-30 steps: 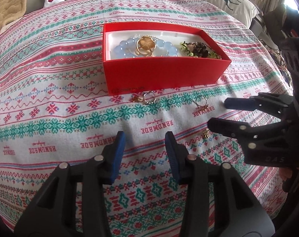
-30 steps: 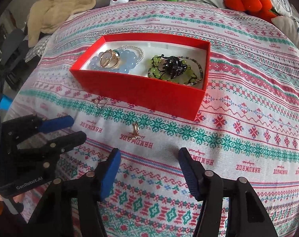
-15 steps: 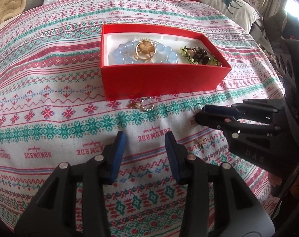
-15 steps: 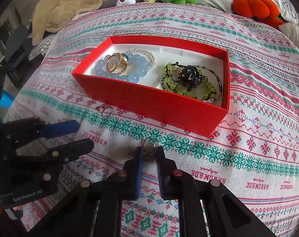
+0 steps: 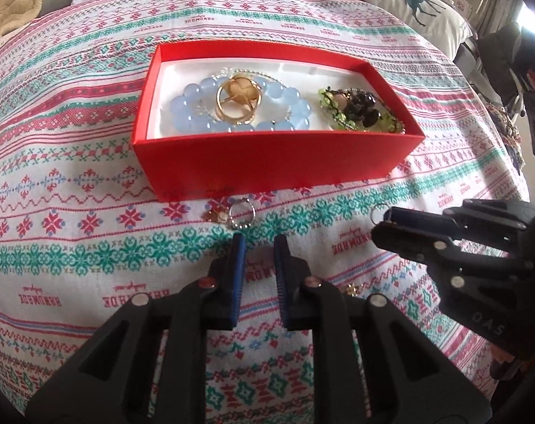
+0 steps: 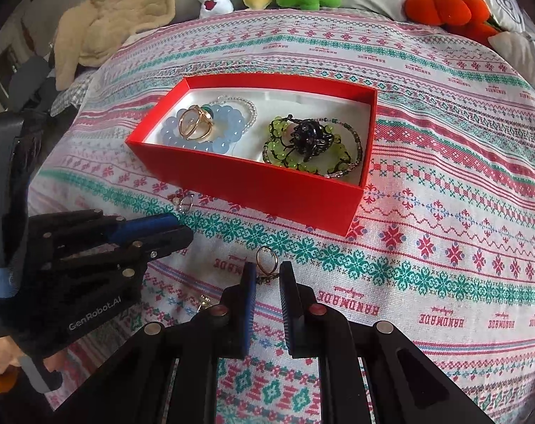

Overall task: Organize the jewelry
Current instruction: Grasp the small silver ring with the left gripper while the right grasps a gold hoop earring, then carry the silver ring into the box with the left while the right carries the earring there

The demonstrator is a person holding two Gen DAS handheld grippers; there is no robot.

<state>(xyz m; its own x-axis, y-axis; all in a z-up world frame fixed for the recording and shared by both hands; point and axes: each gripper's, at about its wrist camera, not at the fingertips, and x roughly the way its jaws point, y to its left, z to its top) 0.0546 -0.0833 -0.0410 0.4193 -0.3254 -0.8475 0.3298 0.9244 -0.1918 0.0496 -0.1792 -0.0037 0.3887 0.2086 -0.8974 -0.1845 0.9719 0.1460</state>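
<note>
We hold our right gripper (image 6: 267, 275) nearly shut on a small gold ring (image 6: 266, 258), pinching only its lower part while the hoop stands up above the tips. It sits just in front of the red box (image 6: 267, 190), which already carries a blue bead bracelet (image 6: 211, 130) and a green bead bracelet (image 6: 303, 148). Our left gripper (image 5: 259, 247) is closing with nothing between its pads; a silver ring (image 5: 242, 215) lies on the patterned cloth (image 5: 73, 240) just beyond its tips, near the box wall.

Our grip on the gold ring looks shallow, so a quick lift could let it twist out and drop onto the busy cloth, where we would struggle to spot it. If the left gripper shuts short of the silver ring, it may pinch fabric or nudge the ring against the box. Another tiny gold piece (image 5: 352, 288) lies beside the left gripper and could get buried under it.
</note>
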